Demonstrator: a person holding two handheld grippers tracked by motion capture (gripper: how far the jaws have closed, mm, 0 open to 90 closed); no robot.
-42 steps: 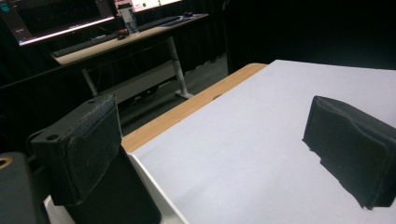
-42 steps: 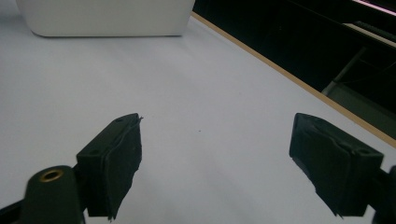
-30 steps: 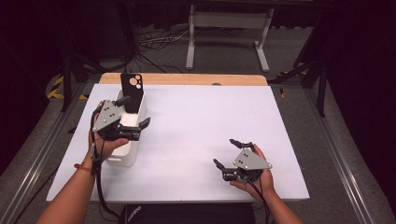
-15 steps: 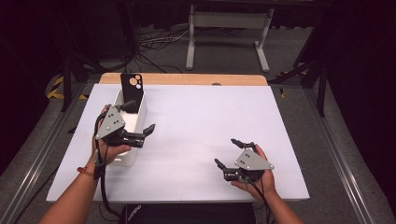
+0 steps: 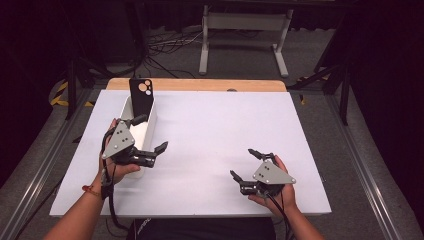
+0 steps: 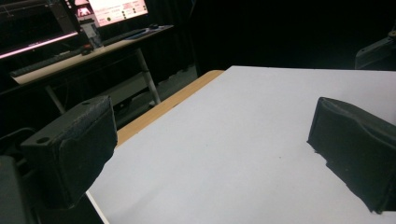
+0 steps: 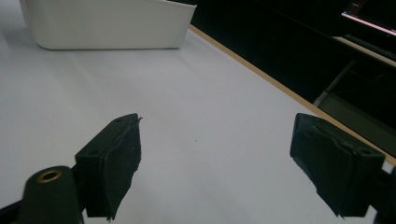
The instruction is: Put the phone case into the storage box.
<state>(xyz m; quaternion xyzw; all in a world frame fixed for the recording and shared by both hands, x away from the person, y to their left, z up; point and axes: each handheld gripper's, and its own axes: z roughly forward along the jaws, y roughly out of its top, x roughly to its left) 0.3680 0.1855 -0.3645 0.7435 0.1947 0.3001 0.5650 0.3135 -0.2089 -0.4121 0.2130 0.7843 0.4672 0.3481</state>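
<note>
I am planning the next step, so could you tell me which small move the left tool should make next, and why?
Probably swing the left tool back toward the black phone case standing in the far end of the white bin. Its jaws are open and empty, pointing across the bare table, while the right tool sits open far from the bin.

Bin (image 5: pixel 150 117) interior (partly hand-hidden)

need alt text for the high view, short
A person holds an open two-jaw claw in each hand over a white table: the left claw beside a white bin with a black phone case standing at its far end, the right claw empty near the front edge.
</note>
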